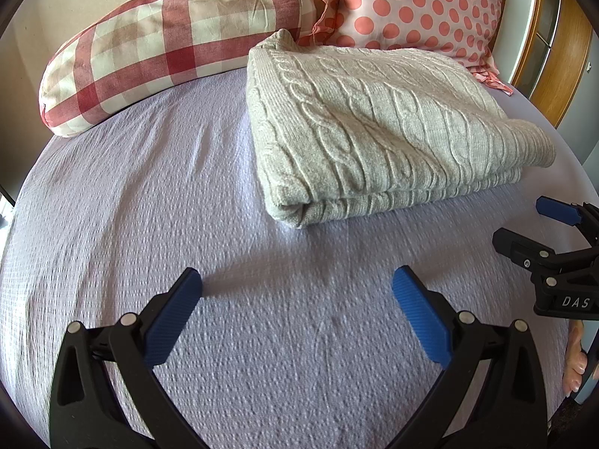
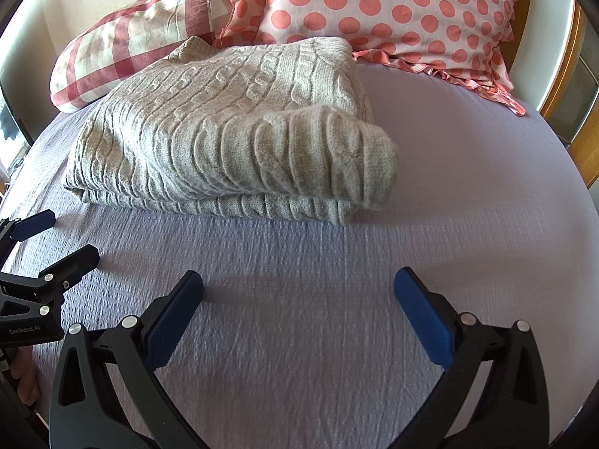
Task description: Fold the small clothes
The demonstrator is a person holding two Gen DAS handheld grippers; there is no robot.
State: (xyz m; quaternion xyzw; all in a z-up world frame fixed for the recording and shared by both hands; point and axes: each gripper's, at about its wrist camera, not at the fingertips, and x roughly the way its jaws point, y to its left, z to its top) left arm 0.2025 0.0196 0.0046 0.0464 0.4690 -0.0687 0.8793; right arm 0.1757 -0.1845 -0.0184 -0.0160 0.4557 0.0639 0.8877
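Left wrist view: I'm seeing the folded sweater lying at 1 o'clock on the bedspread, its rolled fold facing me.
Left gripper: spreading wide, gripping nothing.
Right wrist view: I'm seeing the sweater's bunched corner at 12 o'clock.
Right gripper: gaping wide, empty.

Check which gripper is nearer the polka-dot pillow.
Right, judging by the views. The right gripper hovers in front of the polka-dot pillow; the left gripper is further left, facing the sweater's left side.
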